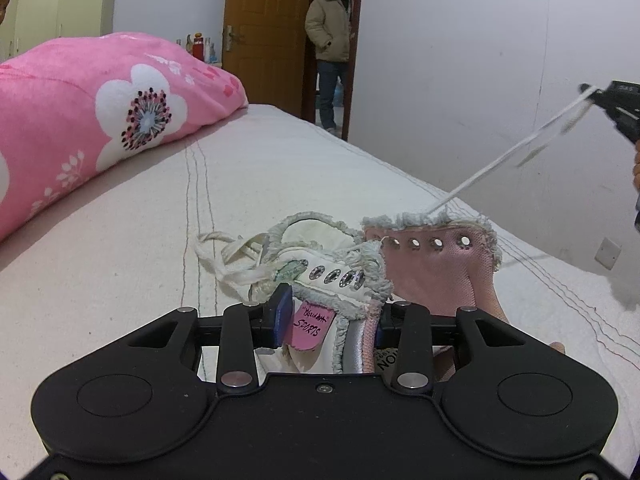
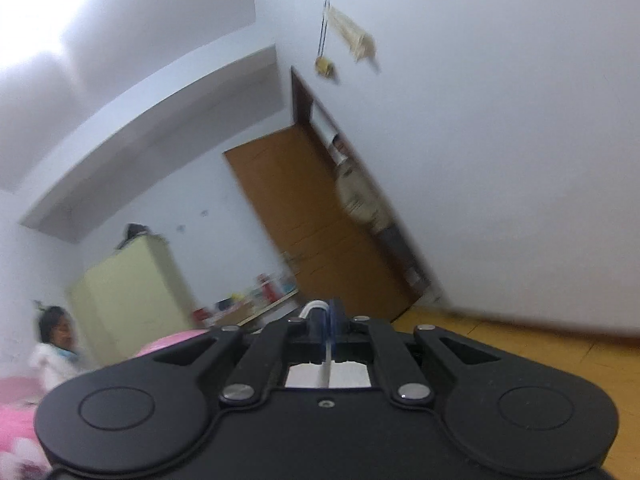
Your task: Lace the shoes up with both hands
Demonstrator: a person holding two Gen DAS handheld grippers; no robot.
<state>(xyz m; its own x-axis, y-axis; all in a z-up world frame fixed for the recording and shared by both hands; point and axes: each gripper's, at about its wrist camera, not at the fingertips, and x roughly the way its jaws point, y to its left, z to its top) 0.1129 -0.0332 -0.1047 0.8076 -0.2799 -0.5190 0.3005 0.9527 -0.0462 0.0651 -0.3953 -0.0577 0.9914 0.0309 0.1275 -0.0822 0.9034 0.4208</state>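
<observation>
Left gripper (image 1: 329,320) clamping one shoe (image 1: 360,276), one lace (image 1: 500,160)

white bed (image 1: 280,184) with shoe (image 1: 360,276), pink floral quilt (image 1: 100,120)

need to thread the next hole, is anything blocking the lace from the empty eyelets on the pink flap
Nothing visible does. The lace runs taut through open air from the shoe up to the right gripper, shut on it. The pink flap's eyelets are bare. The left gripper clamps the shoe lower down.
</observation>
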